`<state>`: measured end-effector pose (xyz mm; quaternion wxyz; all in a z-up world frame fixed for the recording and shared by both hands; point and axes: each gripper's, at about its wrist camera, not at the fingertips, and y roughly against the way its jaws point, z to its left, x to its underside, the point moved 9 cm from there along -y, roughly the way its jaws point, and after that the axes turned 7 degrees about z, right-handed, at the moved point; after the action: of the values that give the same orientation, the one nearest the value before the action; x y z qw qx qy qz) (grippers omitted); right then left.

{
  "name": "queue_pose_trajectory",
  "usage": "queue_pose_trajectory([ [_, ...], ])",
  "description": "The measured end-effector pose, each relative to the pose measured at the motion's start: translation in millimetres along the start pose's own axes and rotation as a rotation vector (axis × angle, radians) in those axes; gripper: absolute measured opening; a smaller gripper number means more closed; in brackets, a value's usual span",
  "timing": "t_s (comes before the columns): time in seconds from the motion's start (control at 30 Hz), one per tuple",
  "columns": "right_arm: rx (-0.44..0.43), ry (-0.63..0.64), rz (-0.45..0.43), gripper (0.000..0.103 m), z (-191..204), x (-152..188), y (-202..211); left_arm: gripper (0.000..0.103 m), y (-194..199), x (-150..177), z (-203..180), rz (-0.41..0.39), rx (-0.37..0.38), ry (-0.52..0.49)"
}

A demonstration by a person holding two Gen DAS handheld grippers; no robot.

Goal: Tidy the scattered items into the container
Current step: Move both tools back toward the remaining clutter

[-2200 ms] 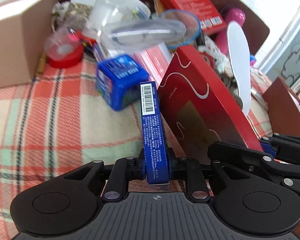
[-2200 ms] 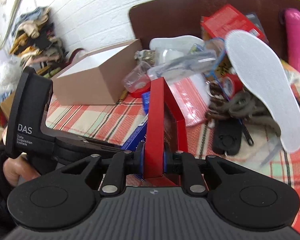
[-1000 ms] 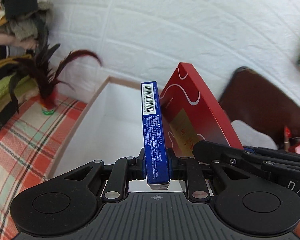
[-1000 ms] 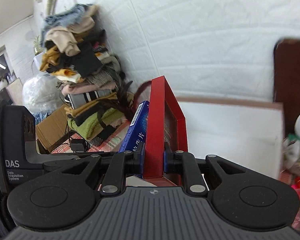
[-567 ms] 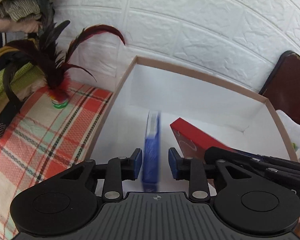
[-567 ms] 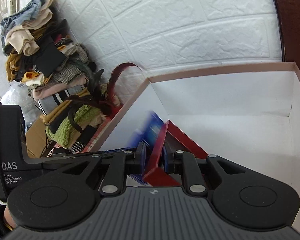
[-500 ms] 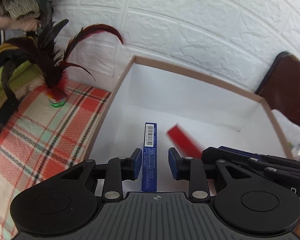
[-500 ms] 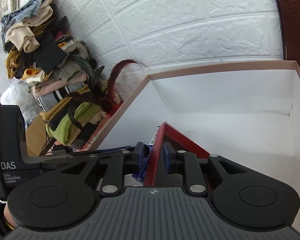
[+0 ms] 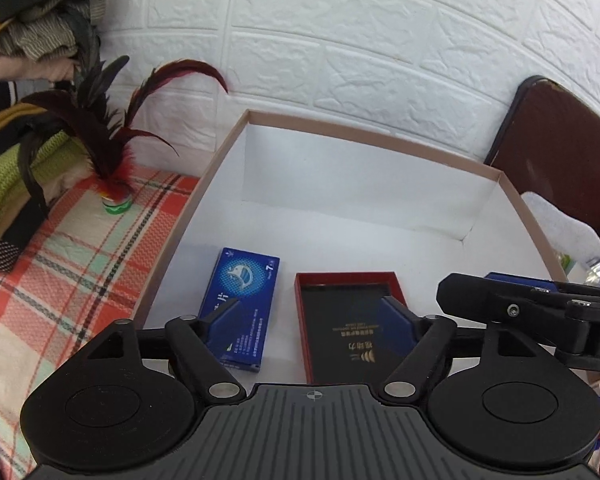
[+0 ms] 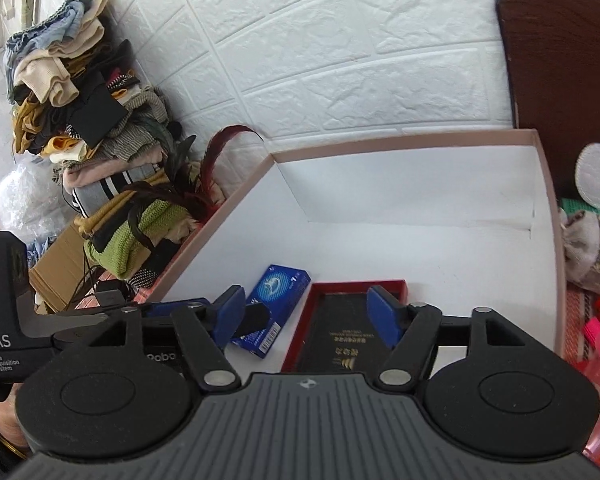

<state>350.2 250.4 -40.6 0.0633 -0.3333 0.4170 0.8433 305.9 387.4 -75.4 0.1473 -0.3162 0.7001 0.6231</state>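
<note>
A large white cardboard box with a tan rim [image 9: 380, 134] stands against the wall; it also shows in the right wrist view [image 10: 420, 142]. Inside it lie flat a blue carton [image 9: 242, 300] [image 10: 278, 294] and, to its right, a red box with a dark inside [image 9: 348, 328] [image 10: 340, 328]. My left gripper [image 9: 306, 318] is open and empty above both. My right gripper [image 10: 306, 310] is open and empty above the red box; its body shows at the right of the left wrist view [image 9: 532, 308].
A feather shuttlecock [image 9: 112, 176] stands on the plaid cloth [image 9: 60, 264] left of the box. Folded clothes [image 10: 80, 112] are piled at the far left. A dark brown board [image 9: 560, 152] leans at the right, with loose clutter [image 10: 592, 248] beside the box.
Both grippers carried the blue carton and red box from the clutter to the white box and opened. Both items dropped and now lie flat inside it.
</note>
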Motion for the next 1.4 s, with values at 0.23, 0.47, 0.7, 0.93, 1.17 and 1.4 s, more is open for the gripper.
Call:
queue_pose_trajectory([
  [0.23, -0.054, -0.113, -0.013, 0.103, -9, 8, 21, 0.099, 27, 9, 0, -0.028, -0.049, 0.014],
  [0.47, -0.108, -0.209, 0.037, 0.103, -9, 20, 41, 0.099, 54, 22, -7, -0.038, -0.075, 0.050],
  [0.7, -0.165, -0.186, -0.054, 0.103, -13, 31, 90, 0.099, 72, 46, -31, -0.025, -0.069, 0.070],
  [0.93, -0.174, -0.190, -0.154, 0.103, -38, 54, 143, 0.099, 89, 76, -86, -0.050, -0.054, -0.033],
  [1.17, -0.060, -0.125, -0.178, 0.103, -77, 112, 178, 0.099, 92, 119, -150, -0.084, -0.026, -0.143],
  [1.4, 0.064, -0.104, -0.212, 0.103, -136, 179, 222, 0.099, 73, 167, -203, -0.074, 0.046, -0.184],
])
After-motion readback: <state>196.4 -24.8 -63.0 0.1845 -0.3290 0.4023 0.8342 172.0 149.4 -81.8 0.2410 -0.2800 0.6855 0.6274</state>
